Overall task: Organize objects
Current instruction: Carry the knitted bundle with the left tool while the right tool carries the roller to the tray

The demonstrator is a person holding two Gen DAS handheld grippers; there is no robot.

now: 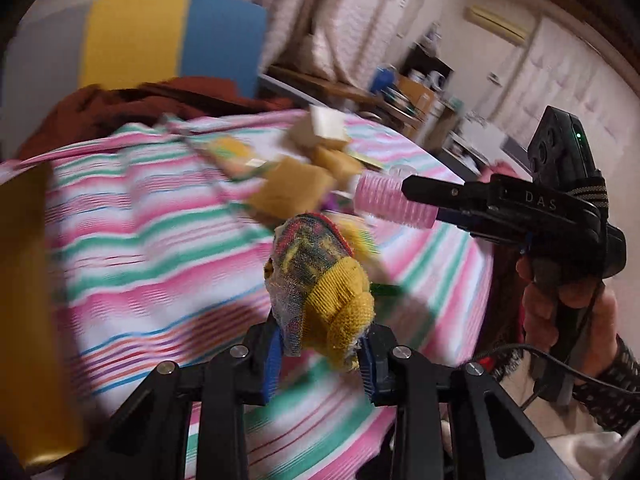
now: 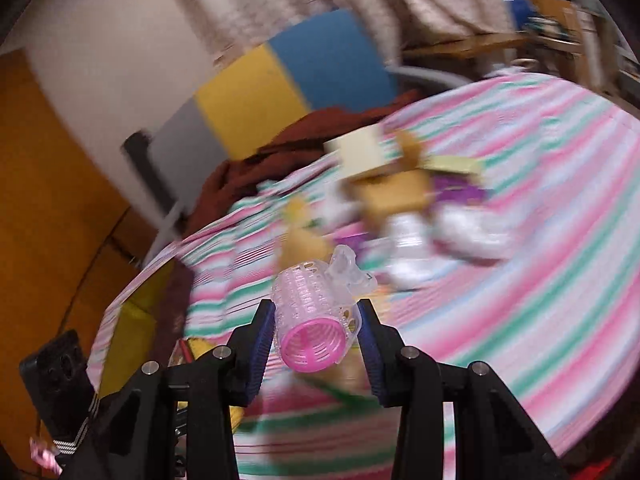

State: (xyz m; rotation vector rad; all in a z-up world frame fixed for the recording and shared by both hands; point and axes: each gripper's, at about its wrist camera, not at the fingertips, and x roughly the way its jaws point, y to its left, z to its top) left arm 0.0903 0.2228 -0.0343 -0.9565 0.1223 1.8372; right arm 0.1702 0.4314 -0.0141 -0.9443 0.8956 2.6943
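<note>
My left gripper [image 1: 320, 358] is shut on a bunched knitted cloth [image 1: 320, 280], yellow with a multicoloured mesh part, held up above the striped tablecloth [image 1: 160, 240]. In the same view my right gripper [image 1: 420, 202] comes in from the right, gripped by a hand [image 1: 560, 304], with a pink hair roller [image 1: 384, 200] between its fingers. The right wrist view shows the right gripper [image 2: 316, 328] with its blue pads pressed on that pink roller [image 2: 308, 300], which has a clear clip on top. Both views are motion-blurred.
Tan sponge-like blocks [image 1: 292, 192] and a cream block [image 1: 328, 124] lie mid-table, with a purple item [image 2: 456, 192] and clear plastic pieces [image 2: 468, 228] beside them. A yellow-and-blue foam mat [image 1: 172, 36] and a rust-red cloth [image 1: 100, 108] lie behind. A yellow box [image 1: 28, 300] stands at the left.
</note>
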